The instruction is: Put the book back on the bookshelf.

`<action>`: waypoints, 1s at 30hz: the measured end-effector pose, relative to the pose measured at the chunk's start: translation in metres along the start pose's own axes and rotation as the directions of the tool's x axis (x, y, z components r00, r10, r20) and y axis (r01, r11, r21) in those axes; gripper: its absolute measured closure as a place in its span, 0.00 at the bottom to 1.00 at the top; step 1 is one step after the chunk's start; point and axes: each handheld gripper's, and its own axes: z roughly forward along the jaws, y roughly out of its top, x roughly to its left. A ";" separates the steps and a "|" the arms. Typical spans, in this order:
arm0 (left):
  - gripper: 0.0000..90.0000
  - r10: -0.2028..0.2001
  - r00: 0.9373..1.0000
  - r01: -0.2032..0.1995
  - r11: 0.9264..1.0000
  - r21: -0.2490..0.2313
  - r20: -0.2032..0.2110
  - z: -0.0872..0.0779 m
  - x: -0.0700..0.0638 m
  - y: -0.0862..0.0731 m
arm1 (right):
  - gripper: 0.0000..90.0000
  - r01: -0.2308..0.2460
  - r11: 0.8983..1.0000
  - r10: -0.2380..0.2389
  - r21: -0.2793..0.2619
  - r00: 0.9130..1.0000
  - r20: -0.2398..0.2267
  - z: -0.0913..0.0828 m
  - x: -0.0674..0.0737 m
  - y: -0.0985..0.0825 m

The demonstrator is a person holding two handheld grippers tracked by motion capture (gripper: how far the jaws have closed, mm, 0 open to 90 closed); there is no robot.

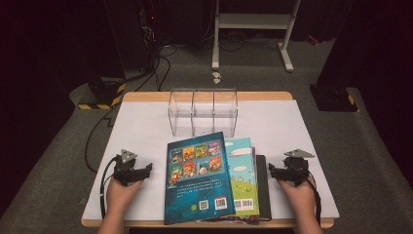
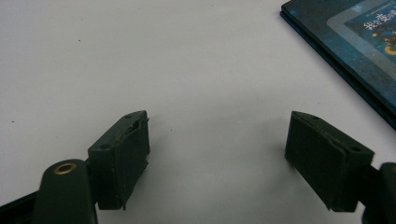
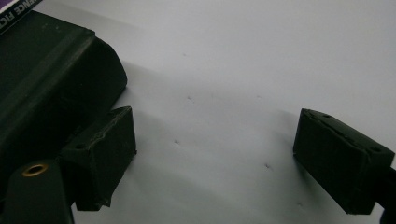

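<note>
Meanwhile the left tool rests on the white bench just left of a stack of books, its jaws spread with only bare surface between them. Topmost is the blue book, lying back cover up at the bench's near edge, over a green book and a black book. Beside the stack's right side sits the right tool, jaws apart and empty. Behind stands a clear organizer.
</note>
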 end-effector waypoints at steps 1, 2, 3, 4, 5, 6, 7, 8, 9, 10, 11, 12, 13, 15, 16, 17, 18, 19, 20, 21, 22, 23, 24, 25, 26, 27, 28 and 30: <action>0.24 0.006 1.000 -0.006 1.000 0.001 0.001 0.000 0.000 0.000 | 0.14 -0.001 1.000 0.001 0.001 1.000 0.000 0.000 0.000 0.000; 0.25 0.007 1.000 -0.007 1.000 -0.003 0.003 0.000 0.000 0.000 | 0.14 0.000 1.000 0.000 0.000 1.000 0.000 0.000 0.000 0.000; 0.26 0.009 1.000 -0.009 1.000 -0.006 0.005 0.000 -0.001 -0.001 | 0.14 -0.001 1.000 0.001 0.000 1.000 -0.001 0.000 0.000 0.000; 0.26 0.006 1.000 -0.006 1.000 -0.010 0.005 0.000 -0.001 -0.001 | 0.14 -0.001 1.000 0.001 0.001 1.000 -0.002 0.000 0.000 0.000; 0.27 0.009 1.000 -0.009 1.000 -0.010 0.005 0.000 -0.001 -0.001 | 0.14 -0.001 1.000 0.001 0.000 1.000 -0.002 0.000 0.000 0.000; 0.27 0.008 1.000 -0.008 1.000 -0.011 0.006 0.000 -0.001 -0.001 | 0.14 -0.002 1.000 0.002 0.000 1.000 -0.003 0.000 0.000 0.000; 0.27 0.010 1.000 -0.010 1.000 -0.010 0.005 -0.001 -0.001 -0.001 | 0.14 -0.001 1.000 0.001 0.000 1.000 -0.003 0.000 0.000 0.000; 0.27 0.009 1.000 -0.009 1.000 -0.011 0.006 -0.001 -0.001 -0.001 | 0.14 -0.001 1.000 0.001 0.000 1.000 -0.003 0.000 0.000 0.000; 0.27 0.010 1.000 -0.009 1.000 -0.011 0.005 -0.001 -0.001 -0.001 | 0.14 -0.002 1.000 0.002 0.001 1.000 -0.003 0.000 0.000 0.000; 0.27 0.009 1.000 -0.009 1.000 -0.011 0.005 -0.001 -0.002 -0.001 | 0.14 -0.001 1.000 0.001 0.001 1.000 -0.003 0.000 0.000 0.000; 0.27 0.009 1.000 -0.009 1.000 -0.011 0.006 -0.001 -0.001 -0.001 | 0.14 -0.001 1.000 0.001 0.001 1.000 -0.003 0.000 0.000 0.000; 0.27 0.009 1.000 -0.009 1.000 -0.011 0.006 -0.001 -0.001 -0.001 | 0.14 -0.001 1.000 0.001 0.001 1.000 -0.003 0.000 0.000 0.000; 0.28 0.012 1.000 -0.012 1.000 -0.011 0.009 -0.001 -0.001 -0.001 | 0.14 -0.001 1.000 0.001 0.001 1.000 -0.003 0.000 0.000 0.000; 0.29 0.016 1.000 -0.016 1.000 -0.008 0.012 -0.001 -0.001 -0.001 | 0.14 -0.001 1.000 0.001 0.001 1.000 -0.003 0.000 0.000 0.000; 0.29 0.016 1.000 -0.016 1.000 -0.008 0.012 -0.001 -0.001 -0.001 | 0.14 -0.002 1.000 0.002 0.001 1.000 -0.003 0.000 0.000 0.000; 0.30 0.019 1.000 -0.019 1.000 -0.007 0.016 -0.002 -0.001 -0.001 | 0.14 -0.002 1.000 0.002 0.000 1.000 -0.003 0.000 0.000 0.000; 0.31 0.021 1.000 -0.021 1.000 -0.007 0.018 -0.002 -0.001 -0.001 | 0.15 -0.002 1.000 0.002 0.000 1.000 -0.002 0.000 0.000 0.000; 0.31 0.021 1.000 -0.021 1.000 -0.009 0.020 -0.002 -0.001 -0.001 | 0.15 -0.003 1.000 0.003 0.000 1.000 -0.002 0.000 0.000 0.000; 0.32 0.017 1.000 -0.017 1.000 -0.013 0.023 -0.002 -0.002 -0.002 | 0.16 -0.002 1.000 0.002 -0.001 1.000 -0.001 -0.001 0.000 0.000; 0.32 0.012 1.000 -0.012 1.000 -0.014 0.027 -0.002 -0.002 -0.002 | 0.17 -0.004 1.000 0.004 -0.002 1.000 0.000 -0.001 0.000 0.000; 0.33 0.014 0.999 -0.014 1.000 -0.012 0.029 -0.002 -0.002 -0.001 | 0.19 -0.003 1.000 0.003 -0.006 1.000 0.001 -0.001 0.000 0.000; 0.33 0.012 0.999 -0.011 1.000 -0.013 0.031 -0.002 -0.002 -0.002 | 0.24 -0.003 1.000 0.003 -0.011 1.000 -0.001 -0.002 0.000 -0.001; 0.34 0.011 0.999 -0.011 1.000 -0.014 0.032 -0.002 -0.002 -0.002 | 0.25 -0.004 1.000 0.004 -0.020 1.000 -0.007 -0.004 -0.001 -0.001; 0.34 0.014 0.999 -0.013 1.000 -0.013 0.032 -0.002 -0.002 -0.002 | 0.25 -0.002 1.000 0.002 -0.023 1.000 -0.005 -0.005 -0.001 -0.001; 0.35 0.017 0.999 -0.017 1.000 -0.008 0.034 -0.003 -0.002 -0.002 | 0.25 -0.008 1.000 0.007 -0.029 1.000 -0.009 -0.007 -0.001 -0.001; 0.36 0.016 0.999 -0.016 1.000 -0.005 0.035 -0.003 -0.002 -0.001 | 0.26 -0.012 0.999 0.011 -0.048 1.000 -0.017 -0.010 0.000 -0.001; 0.36 0.015 0.999 -0.015 1.000 -0.004 0.034 -0.004 -0.002 -0.001 | 0.26 -0.014 0.998 0.013 -0.057 1.000 -0.022 -0.011 0.000 -0.002; 0.36 0.007 0.999 -0.007 1.000 0.003 0.041 -0.005 -0.003 -0.001 | 0.27 -0.013 0.997 0.011 -0.081 1.000 -0.026 -0.015 0.002 -0.002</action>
